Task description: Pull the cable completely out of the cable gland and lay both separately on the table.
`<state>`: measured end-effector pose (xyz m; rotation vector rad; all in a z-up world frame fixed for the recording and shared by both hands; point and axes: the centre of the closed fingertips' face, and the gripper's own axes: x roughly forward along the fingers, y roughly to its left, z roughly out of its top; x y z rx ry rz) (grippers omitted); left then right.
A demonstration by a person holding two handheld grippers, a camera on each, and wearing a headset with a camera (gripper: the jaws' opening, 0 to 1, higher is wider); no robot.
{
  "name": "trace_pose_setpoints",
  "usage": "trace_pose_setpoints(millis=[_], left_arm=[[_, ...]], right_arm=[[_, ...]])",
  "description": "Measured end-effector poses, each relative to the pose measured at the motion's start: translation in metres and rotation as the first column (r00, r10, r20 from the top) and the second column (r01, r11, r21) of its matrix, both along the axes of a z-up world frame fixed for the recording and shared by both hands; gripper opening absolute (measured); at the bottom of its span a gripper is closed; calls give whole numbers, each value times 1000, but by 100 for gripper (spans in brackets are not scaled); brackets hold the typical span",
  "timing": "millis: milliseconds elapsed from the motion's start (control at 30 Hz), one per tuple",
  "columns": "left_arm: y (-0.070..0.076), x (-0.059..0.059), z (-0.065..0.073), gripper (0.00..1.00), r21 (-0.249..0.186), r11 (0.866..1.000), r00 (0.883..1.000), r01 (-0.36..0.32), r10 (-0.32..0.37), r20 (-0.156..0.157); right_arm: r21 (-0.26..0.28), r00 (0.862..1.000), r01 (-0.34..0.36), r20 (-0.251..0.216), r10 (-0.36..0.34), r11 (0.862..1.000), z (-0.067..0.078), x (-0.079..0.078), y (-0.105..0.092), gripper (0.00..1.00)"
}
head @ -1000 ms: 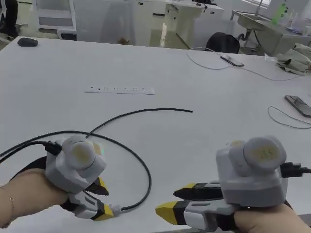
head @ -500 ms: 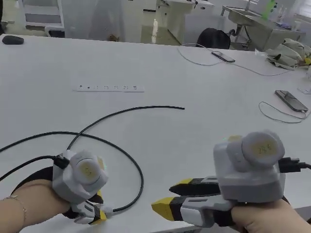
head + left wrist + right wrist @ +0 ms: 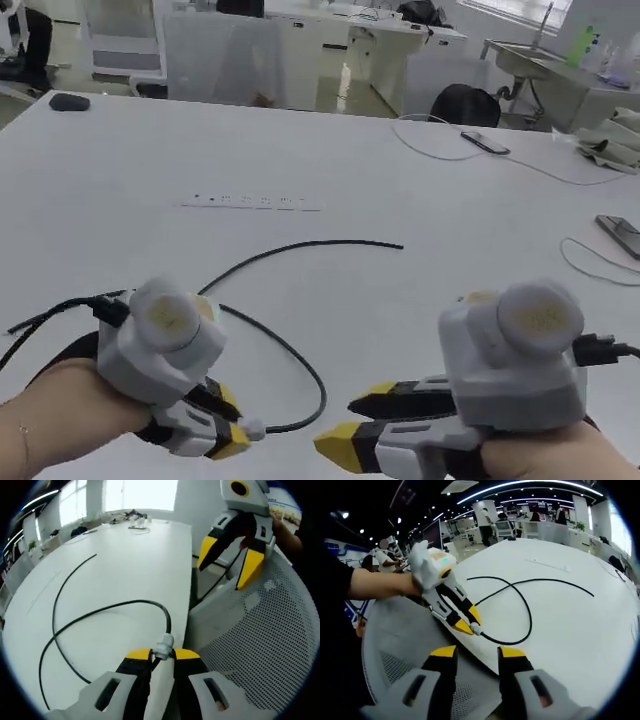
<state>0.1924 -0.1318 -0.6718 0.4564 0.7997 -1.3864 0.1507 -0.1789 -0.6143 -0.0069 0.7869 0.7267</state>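
A long black cable (image 3: 300,362) lies in a loop on the white table (image 3: 420,290), with its free end (image 3: 398,245) out towards the middle. At the cable's near end sits a small white cable gland (image 3: 252,430). My left gripper (image 3: 238,434) is shut on that gland (image 3: 163,647) at the table's front edge, and the cable (image 3: 100,611) curves away from it. My right gripper (image 3: 352,422) is open and holds nothing, a short way right of the gland. In the right gripper view the left gripper (image 3: 467,625) points at my right gripper (image 3: 478,652), gland (image 3: 476,629) at its tip.
A white power strip (image 3: 250,201) lies beyond the cable. A black mouse (image 3: 68,101) sits far left. Phones (image 3: 622,235) with thin white wires rest at the right and far side. A grey mesh chair (image 3: 260,645) stands below the table's front edge.
The left gripper has shifted a little to the right with the gland, and the loop has followed. The right gripper stays open in about the same place. The head view has moved.
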Motion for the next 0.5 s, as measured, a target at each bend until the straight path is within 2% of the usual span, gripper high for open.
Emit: trace_pose_setpoints(millis=[33, 133, 200, 267, 333, 400, 467, 500], left_arm=[[2, 0, 6, 16, -9, 1000, 1000, 8, -8, 14], [8, -8, 28, 16, -38, 999, 1000, -8, 9, 24], [10, -12, 41, 16, -57, 998, 999, -13, 16, 49], [12, -15, 54, 16, -71, 997, 995, -11, 18, 95], [16, -17, 64, 16, -62, 998, 988, 4, 5, 158], [23, -18, 67, 16, 0, 998, 964, 59, -57, 259], [27, -18, 69, 16, 31, 999, 952, 37, -45, 301], [27, -20, 70, 16, 32, 999, 949, 44, -52, 310]], right_arm=[[2, 1000, -13, 2, 13, 1000, 1, 1, 3, 33], [8, 995, -95, 8, 95, 995, 6, 2, 15, 33], [7, 990, -137, 13, 137, 991, 9, 3, 20, 32], [-3, 984, -180, 12, 180, 984, 11, 6, 25, 32], [-16, 974, -227, 12, 228, 974, 13, 9, 29, 32], [-33, 962, -272, 20, 273, 962, 16, 14, 33, 32], [-41, 952, -306, 21, 307, 951, 19, 17, 38, 32], [-43, 940, -339, 21, 341, 940, 20, 17, 43, 32]])
